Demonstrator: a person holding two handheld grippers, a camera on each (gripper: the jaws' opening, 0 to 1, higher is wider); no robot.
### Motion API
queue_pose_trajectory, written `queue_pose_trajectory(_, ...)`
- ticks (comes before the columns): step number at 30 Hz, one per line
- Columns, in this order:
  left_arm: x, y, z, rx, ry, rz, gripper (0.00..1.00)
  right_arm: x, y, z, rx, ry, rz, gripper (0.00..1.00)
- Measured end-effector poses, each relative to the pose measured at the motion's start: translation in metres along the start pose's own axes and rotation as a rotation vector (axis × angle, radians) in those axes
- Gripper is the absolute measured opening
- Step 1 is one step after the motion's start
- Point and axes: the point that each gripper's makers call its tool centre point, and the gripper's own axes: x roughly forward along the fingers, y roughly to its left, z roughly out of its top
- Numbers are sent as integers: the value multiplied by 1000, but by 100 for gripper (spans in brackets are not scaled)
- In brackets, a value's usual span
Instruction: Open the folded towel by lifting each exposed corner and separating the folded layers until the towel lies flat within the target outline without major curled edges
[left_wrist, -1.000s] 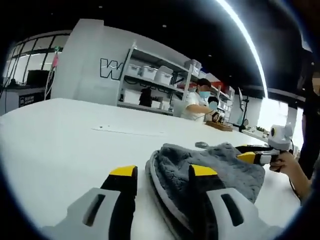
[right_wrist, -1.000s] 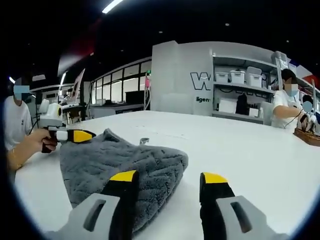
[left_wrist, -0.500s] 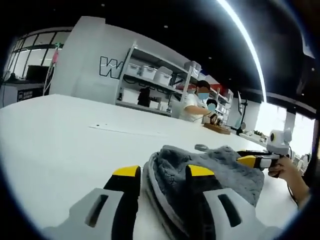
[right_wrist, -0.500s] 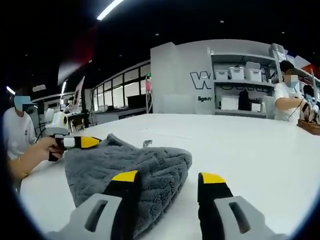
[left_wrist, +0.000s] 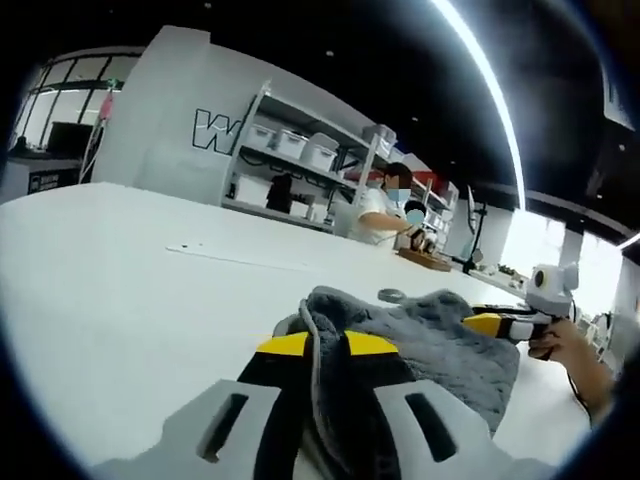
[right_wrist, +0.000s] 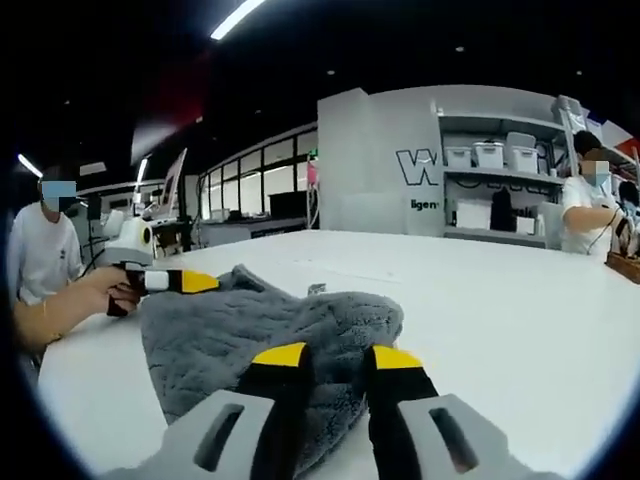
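Observation:
A grey folded towel (left_wrist: 430, 335) lies bunched on the white table (left_wrist: 120, 290). In the left gripper view, my left gripper (left_wrist: 328, 345) has its yellow-tipped jaws shut on the towel's near piped edge, which runs up between them. My right gripper (left_wrist: 500, 323) reaches the towel's far right side, held by a hand. In the right gripper view, my right gripper (right_wrist: 337, 356) has its jaws drawn close on the near corner of the towel (right_wrist: 240, 320). At the towel's far left edge the left gripper (right_wrist: 185, 282) lies low, also in a hand.
A small metal ring (left_wrist: 392, 295) lies on the table just beyond the towel. A thin outline mark (left_wrist: 230, 256) crosses the table further back. Shelves with bins (left_wrist: 300, 150) stand behind, where a person (left_wrist: 385, 212) works at a bench.
Both grippers' jaws have narrowed from wide open onto the towel's edges. The left one has slid over the towel's near edge; the towel has bunched slightly.

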Motion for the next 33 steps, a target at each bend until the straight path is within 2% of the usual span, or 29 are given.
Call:
queue_pose_trajectory(6,0,-2,0,13,-1,-3,5,-2,5,3,-19,-11,13,6)
queue_pose_trajectory(9,-1,1,0,14,-1,19,4,-2,6,5,-28,-14,18,2)
queue_pose_trajectory(11,-1,-2,-1,36,3,18,3,-4,6,10,-37,-37,13,1)
queue_pose_trajectory(17,-2,-4,1,77,2,32,3,-8,9,12,-44,-55,15,0)
queue_pose_trajectory(23,-6,-5,1,60,-5,39,3,-11,14,14,-58,-58,11,0)
queue_pose_trajectory(28,-14,-8,3,50,3,60,3,-19,25,27,-78,-85,21,0)
queue_pose_trajectory(33,-30,-19,13,67,-50,58,3,-34,34,31,-97,-108,19,0)
